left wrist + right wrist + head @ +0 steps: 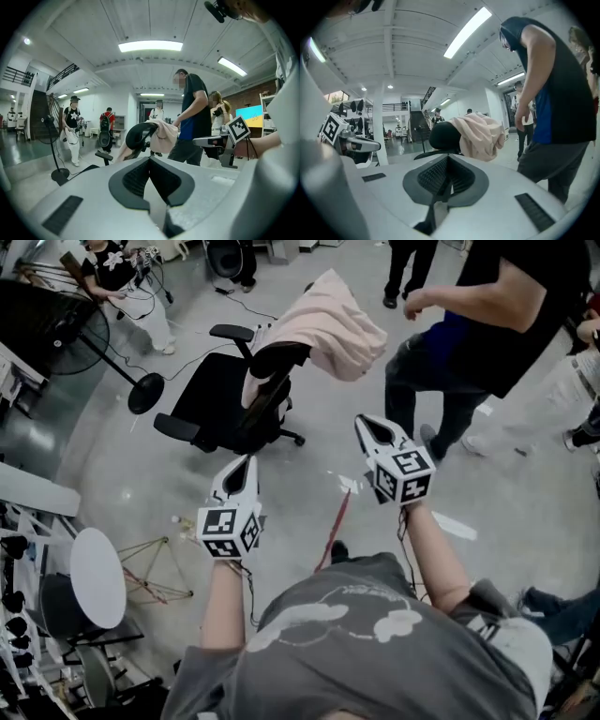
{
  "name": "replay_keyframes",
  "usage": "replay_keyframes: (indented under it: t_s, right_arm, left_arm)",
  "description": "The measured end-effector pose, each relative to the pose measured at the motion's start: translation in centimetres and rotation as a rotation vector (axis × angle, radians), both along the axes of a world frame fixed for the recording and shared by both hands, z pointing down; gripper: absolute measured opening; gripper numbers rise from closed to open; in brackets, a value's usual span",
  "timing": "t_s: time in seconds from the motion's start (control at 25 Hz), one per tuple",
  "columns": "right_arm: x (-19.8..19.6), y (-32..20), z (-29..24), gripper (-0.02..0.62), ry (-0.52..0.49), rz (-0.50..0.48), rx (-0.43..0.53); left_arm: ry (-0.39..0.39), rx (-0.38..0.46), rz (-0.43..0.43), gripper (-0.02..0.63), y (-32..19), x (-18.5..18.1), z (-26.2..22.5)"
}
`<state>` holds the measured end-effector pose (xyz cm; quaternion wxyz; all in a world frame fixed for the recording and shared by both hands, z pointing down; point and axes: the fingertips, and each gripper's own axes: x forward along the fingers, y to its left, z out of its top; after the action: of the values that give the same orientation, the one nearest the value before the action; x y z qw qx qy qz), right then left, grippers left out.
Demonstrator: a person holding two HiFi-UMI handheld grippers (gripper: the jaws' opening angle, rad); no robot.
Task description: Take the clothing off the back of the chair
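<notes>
Holds left gripper [247, 463] and right gripper [364, 424] with jaws pressed together, gripping nothing. Points both toward pink clothing [330, 326], draped over the back of black chair [220, 395], well ahead. Beside chair, a standing person [492, 320].

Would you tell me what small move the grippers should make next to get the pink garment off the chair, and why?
Probably bring the right gripper forward toward the pink garment, opening its jaws. The garment is draped over the chair back; the right gripper and the left gripper both hover short of it, shut and empty.
</notes>
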<state>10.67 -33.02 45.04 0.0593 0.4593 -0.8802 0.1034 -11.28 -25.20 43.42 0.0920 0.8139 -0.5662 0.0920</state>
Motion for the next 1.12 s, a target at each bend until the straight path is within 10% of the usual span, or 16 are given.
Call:
replay_keyframes:
  t_s: [0.28, 0.76, 1.12]
  right_arm:
    - [0.9, -4.6, -2.3, 0.014, 0.014, -0.015, 0.044]
    - [0.9, -10.9, -5.3, 0.421, 0.114, 0.026, 0.136]
    - [-0.2, -16.4, -5.0, 0.445, 0.341, 0.034, 0.132]
  left_arm:
    - [0.003, 0.049, -0.045, 0.000, -4.3, 0.0, -2.3]
    - [0.000, 0.101, -0.031, 0.000, -10.0, -0.7, -4.5]
    - [0.000, 0.123, -0.028, 0.000, -15.2, -3.0, -4.5]
